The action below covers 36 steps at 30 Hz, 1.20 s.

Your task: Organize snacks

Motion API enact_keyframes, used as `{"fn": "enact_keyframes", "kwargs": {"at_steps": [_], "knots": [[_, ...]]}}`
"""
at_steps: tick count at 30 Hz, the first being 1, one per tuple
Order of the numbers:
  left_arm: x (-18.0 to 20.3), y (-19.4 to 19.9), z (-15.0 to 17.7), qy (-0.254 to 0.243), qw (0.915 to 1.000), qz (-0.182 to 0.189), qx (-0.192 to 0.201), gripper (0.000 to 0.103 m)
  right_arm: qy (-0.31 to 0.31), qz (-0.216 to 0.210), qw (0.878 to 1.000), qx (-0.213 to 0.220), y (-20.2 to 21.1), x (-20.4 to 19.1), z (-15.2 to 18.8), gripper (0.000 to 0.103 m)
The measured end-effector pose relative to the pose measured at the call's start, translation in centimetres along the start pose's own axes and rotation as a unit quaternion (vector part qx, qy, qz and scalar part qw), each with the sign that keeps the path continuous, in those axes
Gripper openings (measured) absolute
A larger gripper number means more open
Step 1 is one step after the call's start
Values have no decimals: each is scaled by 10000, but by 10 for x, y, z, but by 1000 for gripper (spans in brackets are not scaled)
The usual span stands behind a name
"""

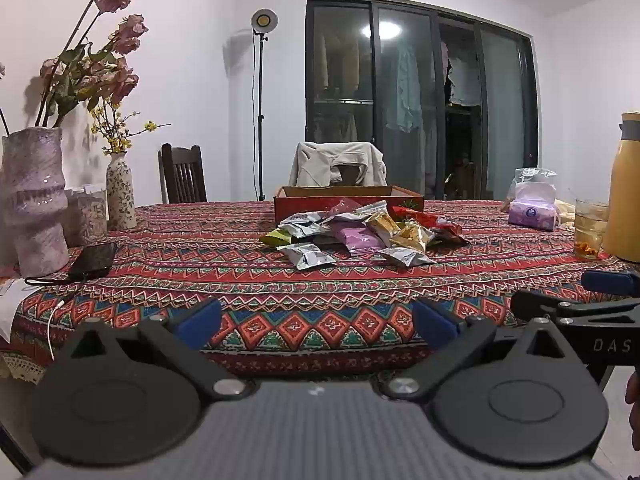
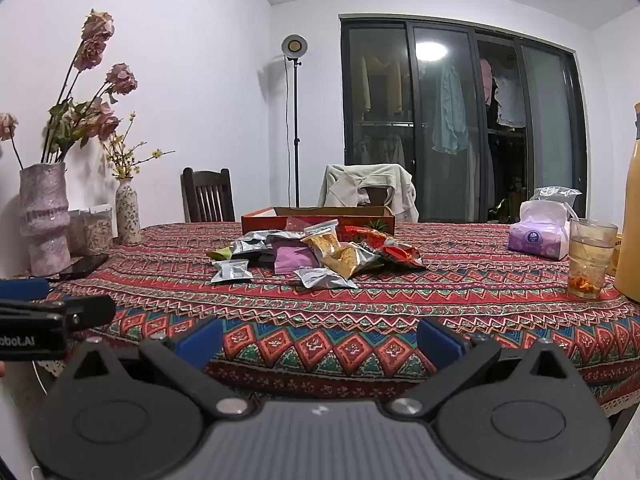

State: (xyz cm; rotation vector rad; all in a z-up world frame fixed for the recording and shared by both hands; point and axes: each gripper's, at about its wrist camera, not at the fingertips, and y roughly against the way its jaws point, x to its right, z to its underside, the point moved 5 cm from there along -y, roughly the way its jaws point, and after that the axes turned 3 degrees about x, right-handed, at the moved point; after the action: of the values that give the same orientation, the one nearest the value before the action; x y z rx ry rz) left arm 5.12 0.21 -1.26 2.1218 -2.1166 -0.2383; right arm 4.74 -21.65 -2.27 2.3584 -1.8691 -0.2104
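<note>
A heap of snack packets [image 1: 360, 236] lies mid-table on the patterned cloth: silver, purple, yellow, red and green ones. It also shows in the right wrist view [image 2: 320, 252]. Behind it stands a shallow red cardboard box [image 1: 348, 196], also in the right wrist view [image 2: 320, 218]. My left gripper [image 1: 318, 320] is open and empty, held off the table's near edge. My right gripper [image 2: 320, 340] is open and empty, also at the near edge. Each gripper shows at the side of the other's view.
Two vases with flowers [image 1: 36, 200] and a black phone with a cable [image 1: 94, 260] are at the left. A tissue pack [image 1: 534, 212], a glass of tea [image 1: 590, 232] and a yellow jug [image 1: 626, 192] are at the right. Two chairs stand behind the table.
</note>
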Motion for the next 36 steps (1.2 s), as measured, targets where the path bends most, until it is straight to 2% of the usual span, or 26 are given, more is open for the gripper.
{"fn": "enact_keyframes", "kwargs": {"at_steps": [36], "knots": [[-2,-1,3,-11,10000,6,-71,103,-17,-21,10000,-43,-1,-1,2,103]]}}
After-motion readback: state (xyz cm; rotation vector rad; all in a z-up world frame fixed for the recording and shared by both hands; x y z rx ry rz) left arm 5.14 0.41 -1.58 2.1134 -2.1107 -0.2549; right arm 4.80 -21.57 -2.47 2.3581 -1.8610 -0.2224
